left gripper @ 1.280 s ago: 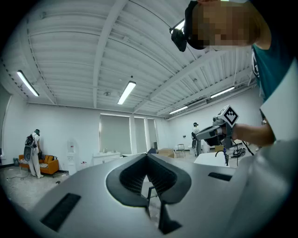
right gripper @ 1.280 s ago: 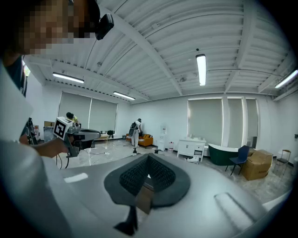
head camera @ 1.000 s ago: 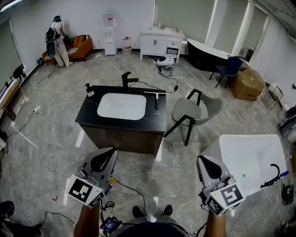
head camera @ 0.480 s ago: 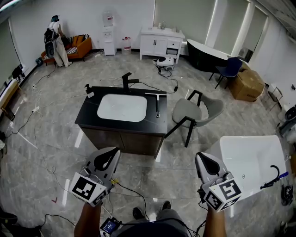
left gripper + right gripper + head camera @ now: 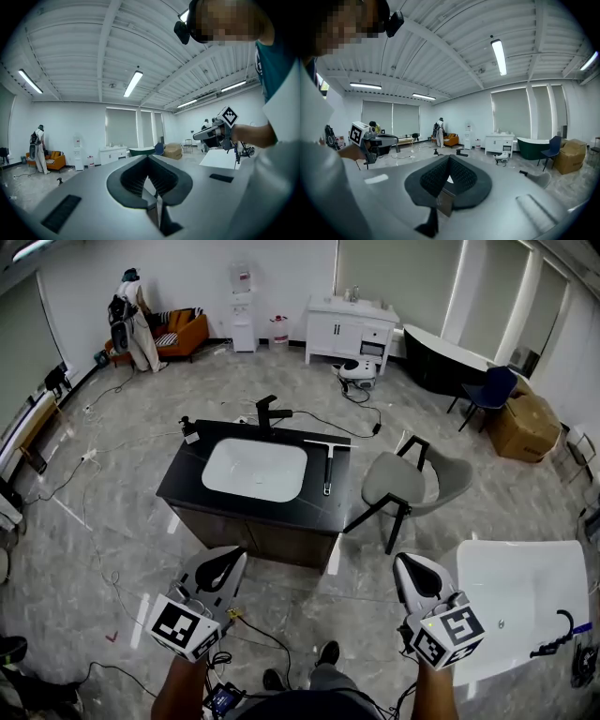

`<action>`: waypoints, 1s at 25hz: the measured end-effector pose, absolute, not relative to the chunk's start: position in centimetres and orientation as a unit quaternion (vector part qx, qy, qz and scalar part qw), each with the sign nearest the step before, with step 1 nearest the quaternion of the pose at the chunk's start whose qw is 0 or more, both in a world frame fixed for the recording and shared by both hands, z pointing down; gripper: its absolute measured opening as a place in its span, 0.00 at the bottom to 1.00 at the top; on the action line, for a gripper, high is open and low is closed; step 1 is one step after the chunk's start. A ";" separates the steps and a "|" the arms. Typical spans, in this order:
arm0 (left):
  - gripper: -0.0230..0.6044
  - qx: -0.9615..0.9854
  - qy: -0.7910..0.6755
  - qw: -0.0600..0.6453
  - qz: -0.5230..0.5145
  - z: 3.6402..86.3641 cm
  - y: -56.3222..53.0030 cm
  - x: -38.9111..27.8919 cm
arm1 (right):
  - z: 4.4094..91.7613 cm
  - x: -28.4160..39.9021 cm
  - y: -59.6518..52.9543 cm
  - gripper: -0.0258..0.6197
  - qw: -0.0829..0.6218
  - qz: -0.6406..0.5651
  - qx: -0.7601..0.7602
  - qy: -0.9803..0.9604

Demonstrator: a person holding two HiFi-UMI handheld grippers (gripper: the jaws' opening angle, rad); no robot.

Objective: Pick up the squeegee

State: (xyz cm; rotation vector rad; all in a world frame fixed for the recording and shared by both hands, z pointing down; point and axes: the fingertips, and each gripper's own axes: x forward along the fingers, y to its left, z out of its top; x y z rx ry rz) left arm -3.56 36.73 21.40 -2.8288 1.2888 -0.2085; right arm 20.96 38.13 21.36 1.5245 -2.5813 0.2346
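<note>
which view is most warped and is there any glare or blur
Head view: fisheye bows the walls, the squeegee on the counter is sharp, faint glare on the floor. Left gripper view: beams curve hardest, corners dark. Right gripper view: same warp, ceiling light blown white.

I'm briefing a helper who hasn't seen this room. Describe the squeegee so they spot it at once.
In the middle of the room stands a black-topped vanity with a white basin. The squeegee lies flat on that top, right of the basin. It is a T-shape, unlike the upright black faucet.
</note>
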 end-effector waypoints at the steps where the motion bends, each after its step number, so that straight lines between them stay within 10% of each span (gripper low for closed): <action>1: 0.04 -0.906 0.418 0.014 -0.067 21.5 36.1 -2.9 | 21.6 21.6 37.3 0.05 0.068 0.078 0.501 -0.859; 25: 0.04 -0.894 0.439 -0.018 -0.086 25.5 24.9 3.6 | 24.5 27.5 24.3 0.05 0.070 0.097 0.463 -0.878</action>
